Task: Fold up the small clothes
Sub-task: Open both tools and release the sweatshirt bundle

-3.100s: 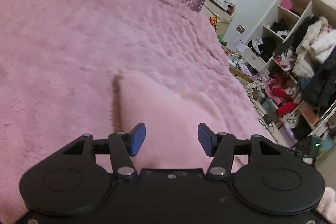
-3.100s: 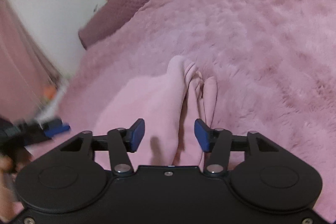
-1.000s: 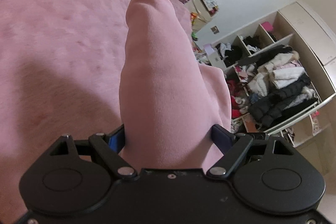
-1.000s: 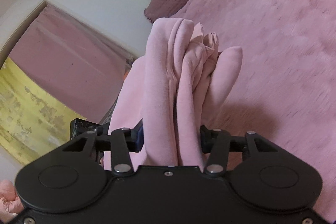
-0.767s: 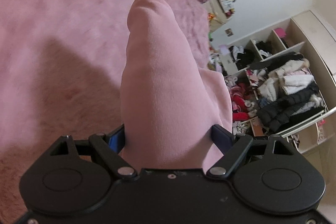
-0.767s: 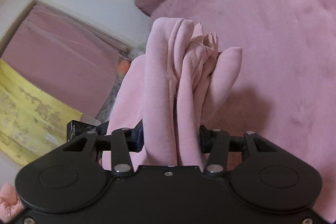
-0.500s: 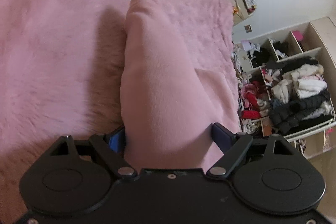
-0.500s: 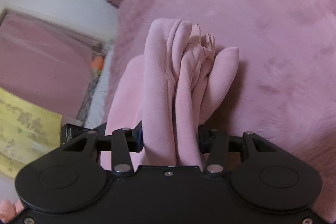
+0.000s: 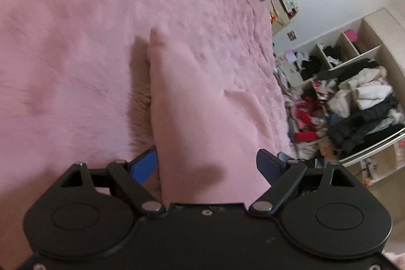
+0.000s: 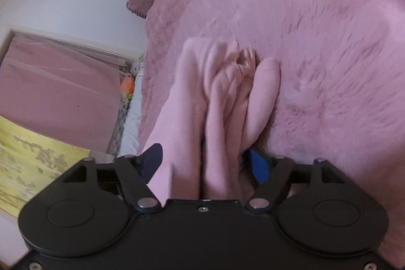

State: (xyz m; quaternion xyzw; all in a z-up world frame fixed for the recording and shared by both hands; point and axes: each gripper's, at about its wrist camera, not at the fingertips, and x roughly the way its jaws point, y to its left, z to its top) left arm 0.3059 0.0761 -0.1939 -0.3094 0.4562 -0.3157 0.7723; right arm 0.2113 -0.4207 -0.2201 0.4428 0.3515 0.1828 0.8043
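Pink garment (image 9: 202, 118) lay on the fluffy pink bedspread (image 9: 76, 55), bunched in thick lengthwise folds between both tools. Left gripper (image 9: 206, 166) straddled one end, jaws spread wide; blue pads looked just clear of the cloth, so released. Right gripper (image 10: 205, 163) had the pleated end (image 10: 227, 92) between its jaws, which were opening, pads no longer squeezing. Fabric looked soft, light, limp knit, not slippery or fragile, likely to sag and unfold if lifted by one layer. Best hold judged: pinch all layers at the folded edge, near corners.
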